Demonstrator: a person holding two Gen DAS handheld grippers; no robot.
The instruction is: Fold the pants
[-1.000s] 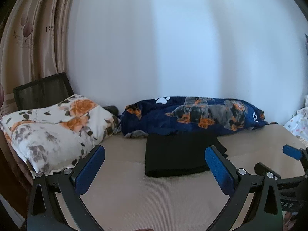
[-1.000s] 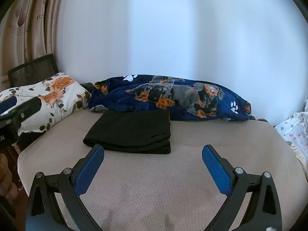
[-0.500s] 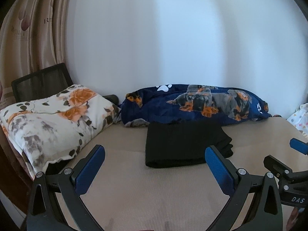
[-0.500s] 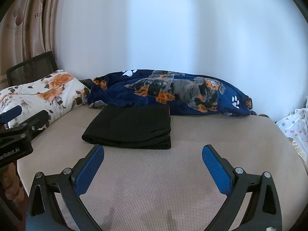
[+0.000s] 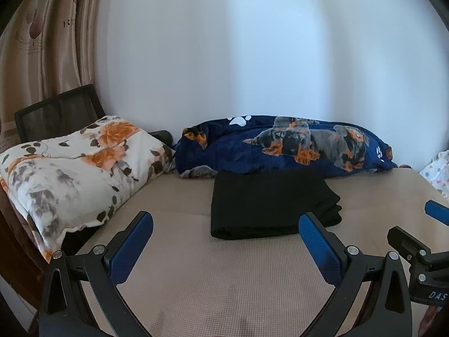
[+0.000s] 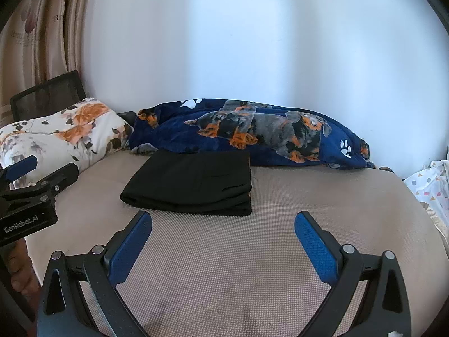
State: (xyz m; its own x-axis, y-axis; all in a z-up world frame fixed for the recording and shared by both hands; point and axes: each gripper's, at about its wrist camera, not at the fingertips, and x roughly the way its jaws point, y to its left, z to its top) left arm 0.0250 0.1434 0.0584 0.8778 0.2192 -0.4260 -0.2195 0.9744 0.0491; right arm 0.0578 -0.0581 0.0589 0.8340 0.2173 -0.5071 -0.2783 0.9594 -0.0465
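Pants [image 6: 193,181] ahead of spread right claw [image 6: 223,238]

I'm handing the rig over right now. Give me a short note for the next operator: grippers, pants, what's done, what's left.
Left gripper: open, empty, above the mattress, short of the pants.
Right gripper: open, empty, likewise short of them.
Black pants: folded into a compact stacked rectangle, lying flat on the mattress just in front of the dog-print blanket; floral pillow to the left.
Done: folding appears complete.
Left: probably nothing; perhaps square up the layered edge nearest the right gripper.
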